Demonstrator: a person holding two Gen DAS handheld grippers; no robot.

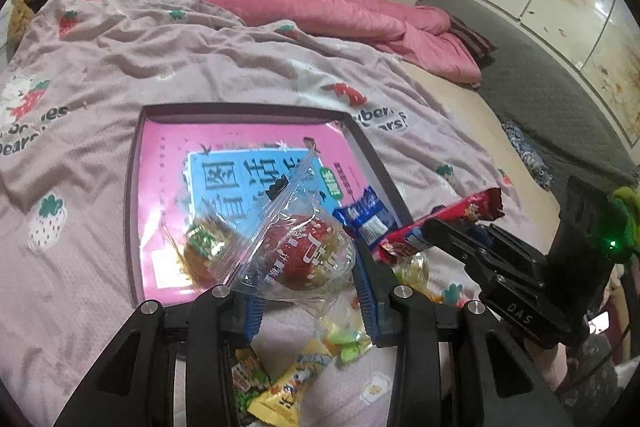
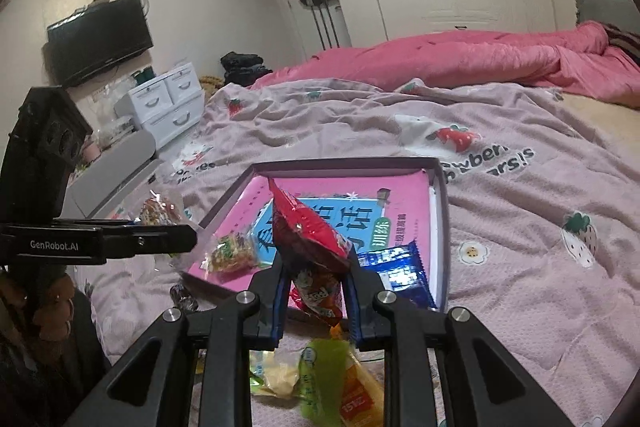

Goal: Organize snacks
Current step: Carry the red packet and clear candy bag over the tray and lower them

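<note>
left tongs [image 1: 304,279]: holding clear bag [image 1: 308,259], lifted over tray [image 1: 134,195] | right tongs [image 2: 314,291]: holding red packet [image 2: 308,227], above tray's near edge | blue packet [image 2: 400,267]: in tray, just right of right tongs

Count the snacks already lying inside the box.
2: a green-and-yellow packet at the box's near left, a blue wrapper at its near right. The held snacks may hide others.

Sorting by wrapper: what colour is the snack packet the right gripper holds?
Red; the crinkly snack packet shows best in the right wrist view.
</note>
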